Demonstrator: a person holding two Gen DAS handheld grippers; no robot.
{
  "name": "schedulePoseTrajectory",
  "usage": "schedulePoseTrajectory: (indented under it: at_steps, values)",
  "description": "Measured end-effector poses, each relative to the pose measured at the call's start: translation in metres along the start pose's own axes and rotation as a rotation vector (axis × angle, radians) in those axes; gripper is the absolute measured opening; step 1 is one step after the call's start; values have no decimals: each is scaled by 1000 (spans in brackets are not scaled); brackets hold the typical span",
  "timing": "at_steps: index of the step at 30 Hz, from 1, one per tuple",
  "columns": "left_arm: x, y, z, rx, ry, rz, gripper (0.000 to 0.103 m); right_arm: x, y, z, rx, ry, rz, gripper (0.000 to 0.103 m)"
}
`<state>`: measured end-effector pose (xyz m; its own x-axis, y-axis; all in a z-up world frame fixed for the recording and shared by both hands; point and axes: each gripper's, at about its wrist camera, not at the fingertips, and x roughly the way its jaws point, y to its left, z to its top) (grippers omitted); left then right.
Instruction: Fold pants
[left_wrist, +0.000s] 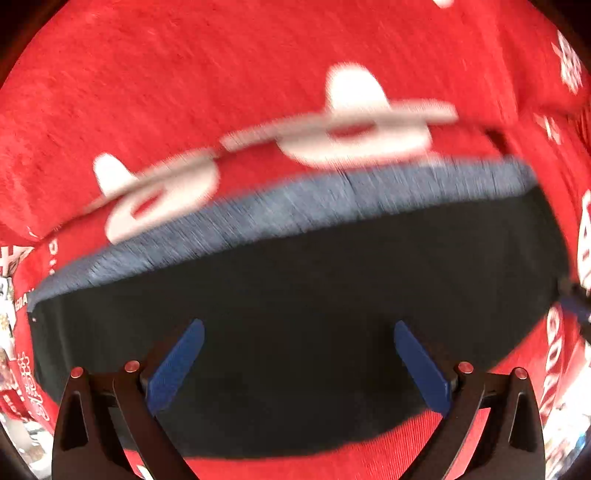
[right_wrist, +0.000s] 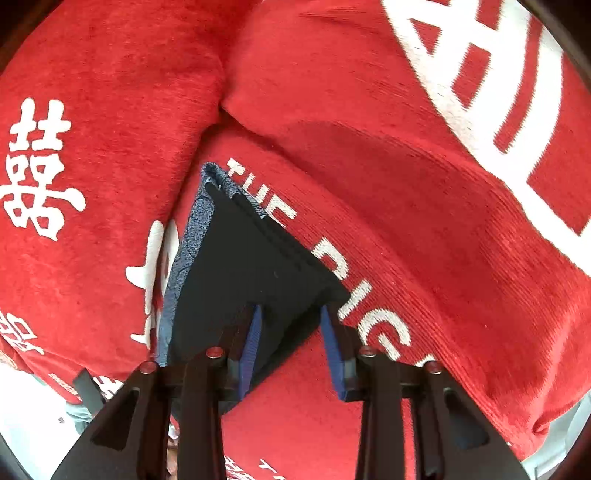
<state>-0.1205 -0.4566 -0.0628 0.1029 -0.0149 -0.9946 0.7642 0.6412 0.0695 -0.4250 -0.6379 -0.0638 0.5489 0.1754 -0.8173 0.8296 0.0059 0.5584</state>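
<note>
The pants (left_wrist: 295, 288) are a dark, near-black folded bundle with a heathered blue-grey band (left_wrist: 280, 206) along the far edge. They lie on a red cloth. My left gripper (left_wrist: 298, 332) is open, blue fingers spread wide just above the dark fabric; the view is motion-blurred. In the right wrist view the pants (right_wrist: 240, 266) show as a dark wedge with the blue-grey band (right_wrist: 184, 251) on the left. My right gripper (right_wrist: 291, 314) is open, straddling the near corner of the pants, with nothing clamped.
A red cloth with white characters and lettering (right_wrist: 369, 177) covers the surface and is wrinkled into folds (right_wrist: 221, 103). White floor or table (right_wrist: 33, 417) shows at the lower left past the cloth's edge.
</note>
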Motion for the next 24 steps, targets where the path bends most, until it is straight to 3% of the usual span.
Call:
schedulePoseTrajectory:
  at_steps: [5, 11, 15, 21, 24]
  values:
    - [2, -5, -12, -56, -6, -11, 103, 4, -2, -6, -35, 4, -49, 13]
    - [1, -7, -12, -60, 3, -11, 103, -1, -10, -12, 11, 5, 35, 19]
    - [2, -9, -10, -71, 7, -20, 103, -2, -14, -23, 11, 43, 85, 37]
    - [6, -7, -8, -72, 11, -17, 103, 10, -20, -34, 18, 62, 147, 37]
    - [5, -4, -8, -72, 8, -20, 103, 15, -20, -34, -11, 19, 188, 37]
